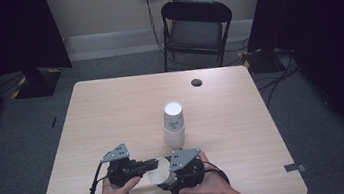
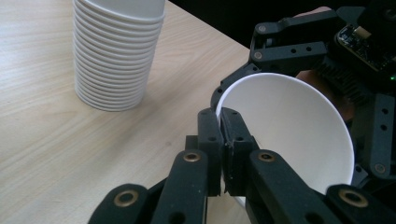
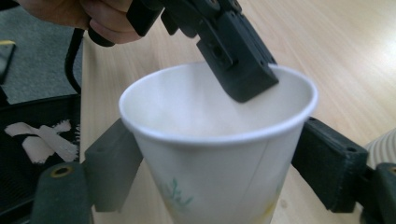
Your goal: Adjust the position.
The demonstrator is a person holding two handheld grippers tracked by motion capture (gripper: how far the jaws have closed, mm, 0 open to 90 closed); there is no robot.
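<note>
A single white paper cup (image 1: pixel 158 171) with a faint green print lies tilted between my two grippers near the table's front edge. My left gripper (image 1: pixel 150 166) is shut on the cup's rim (image 2: pixel 224 100), one jaw inside and one outside, as the left gripper view (image 2: pixel 222 140) shows. In the right gripper view, my right gripper (image 3: pixel 217 158) has its jaws wide around the cup's body (image 3: pixel 210 177), and both pads rest against its sides. The left gripper (image 3: pixel 243 70) dips into the cup's mouth there. A tall stack of white cups (image 1: pixel 173 124) stands upside down mid-table, also seen close by (image 2: pixel 116 51).
The wooden table (image 1: pixel 112 115) has a round cable hole (image 1: pixel 197 82) at its far right. A black folding chair (image 1: pixel 196 28) stands beyond the far edge. Dark curtains hang at both sides, and cables run over the grey floor.
</note>
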